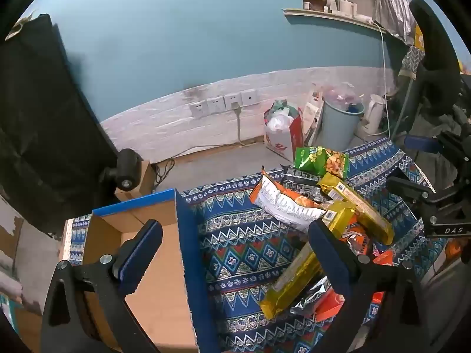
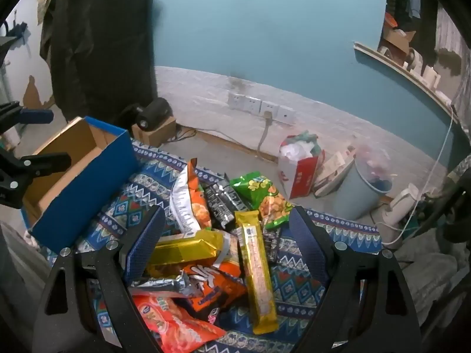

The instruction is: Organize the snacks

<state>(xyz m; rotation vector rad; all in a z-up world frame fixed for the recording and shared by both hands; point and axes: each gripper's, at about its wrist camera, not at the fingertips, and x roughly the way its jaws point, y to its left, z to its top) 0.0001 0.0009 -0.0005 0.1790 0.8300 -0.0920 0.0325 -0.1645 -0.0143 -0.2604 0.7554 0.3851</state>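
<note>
A pile of snack packets lies on a patterned blue cloth [image 1: 244, 250]. It holds two long yellow packets [image 2: 257, 267], an orange-and-white bag [image 2: 188, 203], a green bag [image 2: 265, 194], a black packet [image 2: 220, 203] and orange bags [image 2: 176, 323]. A blue cardboard box [image 1: 185, 235] stands open and empty left of the pile; it also shows in the right wrist view [image 2: 85, 188]. My left gripper [image 1: 235, 232] is open, straddling the box's right wall, its right finger beside a yellow packet [image 1: 297, 270]. My right gripper [image 2: 225, 223] is open above the pile.
Behind the table are a wall with sockets [image 1: 223, 103], a red-and-white bag [image 1: 282, 135], a pale blue bin [image 1: 338, 123] and a white kettle [image 1: 371, 114]. A black camera [image 1: 126, 167] sits on a small carton at the left. A dark cloth hangs at the far left.
</note>
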